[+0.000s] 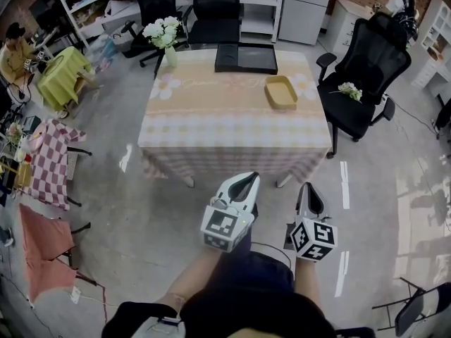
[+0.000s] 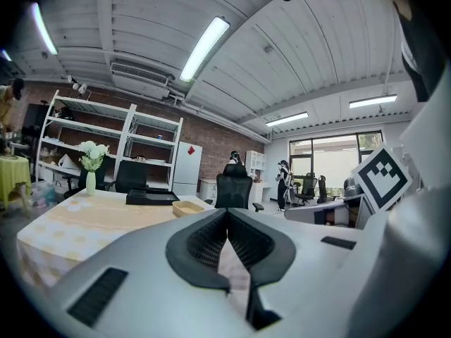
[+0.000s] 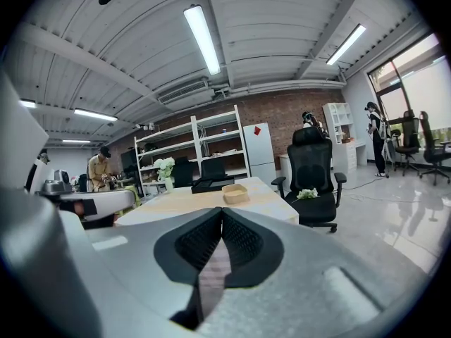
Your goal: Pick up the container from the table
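The container [image 1: 280, 91] is a shallow tan tray on the right part of the cloth-covered table [image 1: 211, 129]. It also shows far ahead in the left gripper view as the container [image 2: 187, 208], and in the right gripper view as the container [image 3: 235, 193]. Both grippers hang over the floor in front of the table's near edge, well short of the container. My left gripper [image 1: 251, 176] is shut, its tips touching with nothing between them [image 2: 227, 213]. My right gripper [image 1: 308, 185] is shut and empty too [image 3: 222, 213].
A black flat box [image 1: 246, 58] lies at the table's far edge and a vase of white flowers [image 1: 164, 39] stands at its far left corner. A black office chair [image 1: 363, 76] with flowers on its seat stands right of the table. Chairs and shelves stand behind.
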The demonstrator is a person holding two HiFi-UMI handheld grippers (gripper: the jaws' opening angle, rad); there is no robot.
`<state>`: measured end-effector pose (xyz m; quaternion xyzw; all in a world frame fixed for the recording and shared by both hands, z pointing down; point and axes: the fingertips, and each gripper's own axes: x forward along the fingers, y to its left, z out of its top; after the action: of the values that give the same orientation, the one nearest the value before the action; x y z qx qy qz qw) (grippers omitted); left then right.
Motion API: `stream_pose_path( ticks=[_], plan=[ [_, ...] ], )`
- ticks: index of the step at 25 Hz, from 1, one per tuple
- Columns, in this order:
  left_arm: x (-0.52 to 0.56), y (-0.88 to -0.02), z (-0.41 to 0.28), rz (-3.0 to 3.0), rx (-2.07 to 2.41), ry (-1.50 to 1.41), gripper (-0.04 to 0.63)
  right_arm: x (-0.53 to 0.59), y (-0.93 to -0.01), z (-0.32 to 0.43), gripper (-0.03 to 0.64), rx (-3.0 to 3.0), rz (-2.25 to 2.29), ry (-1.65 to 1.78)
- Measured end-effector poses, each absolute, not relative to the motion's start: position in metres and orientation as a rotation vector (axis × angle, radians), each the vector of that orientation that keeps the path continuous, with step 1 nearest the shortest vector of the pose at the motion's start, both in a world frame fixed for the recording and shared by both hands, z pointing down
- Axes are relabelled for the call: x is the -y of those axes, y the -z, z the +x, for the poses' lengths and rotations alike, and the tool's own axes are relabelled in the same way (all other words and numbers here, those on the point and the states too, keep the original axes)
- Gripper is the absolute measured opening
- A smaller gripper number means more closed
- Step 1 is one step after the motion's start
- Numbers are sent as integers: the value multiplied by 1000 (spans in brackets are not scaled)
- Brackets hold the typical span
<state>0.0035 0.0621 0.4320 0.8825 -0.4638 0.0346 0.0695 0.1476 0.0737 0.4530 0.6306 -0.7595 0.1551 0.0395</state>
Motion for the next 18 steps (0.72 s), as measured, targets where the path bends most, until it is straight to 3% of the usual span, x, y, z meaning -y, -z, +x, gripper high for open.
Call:
stream_pose_path(
  ticks=[18],
  plan=[
    [21,-428,33,2678,1296,-94,11,5,-451,166,5,2300,1968,-476]
  ],
)
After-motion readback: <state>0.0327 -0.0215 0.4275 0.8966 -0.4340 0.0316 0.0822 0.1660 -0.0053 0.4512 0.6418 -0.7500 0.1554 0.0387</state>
